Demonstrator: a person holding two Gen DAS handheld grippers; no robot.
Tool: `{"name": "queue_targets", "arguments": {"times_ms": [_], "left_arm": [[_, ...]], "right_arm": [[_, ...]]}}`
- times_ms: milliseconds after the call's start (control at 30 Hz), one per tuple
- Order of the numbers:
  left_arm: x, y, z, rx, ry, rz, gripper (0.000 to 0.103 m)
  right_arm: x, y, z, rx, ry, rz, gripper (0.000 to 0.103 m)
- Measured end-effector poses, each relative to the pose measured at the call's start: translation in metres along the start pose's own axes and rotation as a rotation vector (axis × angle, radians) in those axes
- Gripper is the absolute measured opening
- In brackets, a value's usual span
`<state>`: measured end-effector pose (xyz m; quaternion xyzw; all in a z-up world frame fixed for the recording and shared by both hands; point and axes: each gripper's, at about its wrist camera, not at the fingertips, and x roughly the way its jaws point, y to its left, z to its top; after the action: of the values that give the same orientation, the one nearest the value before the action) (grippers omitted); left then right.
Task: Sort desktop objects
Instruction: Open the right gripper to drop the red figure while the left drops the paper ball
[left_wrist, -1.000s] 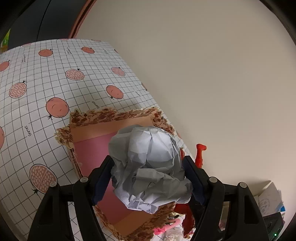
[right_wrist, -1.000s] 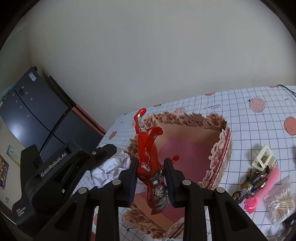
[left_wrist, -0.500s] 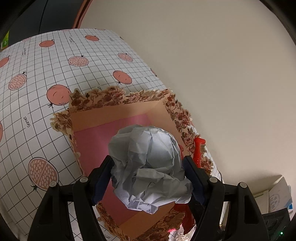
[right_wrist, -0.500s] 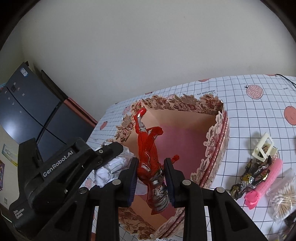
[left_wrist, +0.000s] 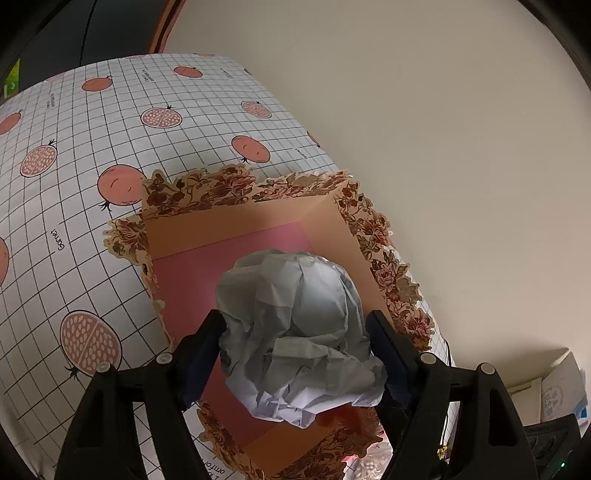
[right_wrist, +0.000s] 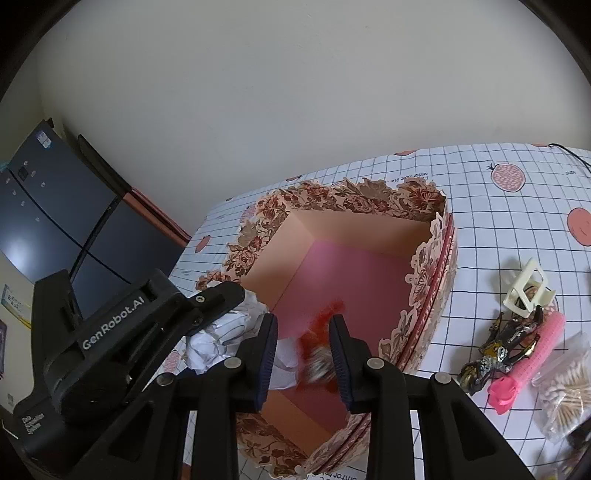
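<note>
Floral-edged cardboard box (right_wrist: 424, 295), pink floor, centre of table: drop target. Left gripper (left_wrist: 299, 332) clamped on crumpled grey paper ball (left_wrist: 295, 332) above it. Right gripper (right_wrist: 303, 350) opening, blurred red toy figure (right_wrist: 319, 350) loose between jaws, falling inside.

A dark fridge (right_wrist: 55, 221) stands by the cream wall (right_wrist: 295, 92); a pomegranate-print tablecloth (left_wrist: 92, 147) covers the table.

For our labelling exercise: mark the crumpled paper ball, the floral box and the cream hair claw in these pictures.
crumpled paper ball (left_wrist: 295, 332), left wrist view, centre of the wad.
floral box (right_wrist: 430, 273), right wrist view, scalloped right wall.
cream hair claw (right_wrist: 526, 290), right wrist view, middle of its frame.
</note>
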<state>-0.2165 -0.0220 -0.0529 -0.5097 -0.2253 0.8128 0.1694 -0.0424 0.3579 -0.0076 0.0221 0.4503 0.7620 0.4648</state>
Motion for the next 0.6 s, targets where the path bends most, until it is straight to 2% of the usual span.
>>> {"name": "queue_targets", "arguments": {"times_ms": [500,600], "left_arm": [[0.0012,-0.0032,0.0000,0.004,0.010,0.008,0.084],[0.0008,-0.0043,0.0002,0.006,0.010,0.012,0.086]], "right_arm": [[-0.0024,0.0052,0.0021,-0.014,0.002,-0.005,0.032],[-0.0028,0.0055,0.0018,-0.017,0.006,-0.007,0.041]]}}
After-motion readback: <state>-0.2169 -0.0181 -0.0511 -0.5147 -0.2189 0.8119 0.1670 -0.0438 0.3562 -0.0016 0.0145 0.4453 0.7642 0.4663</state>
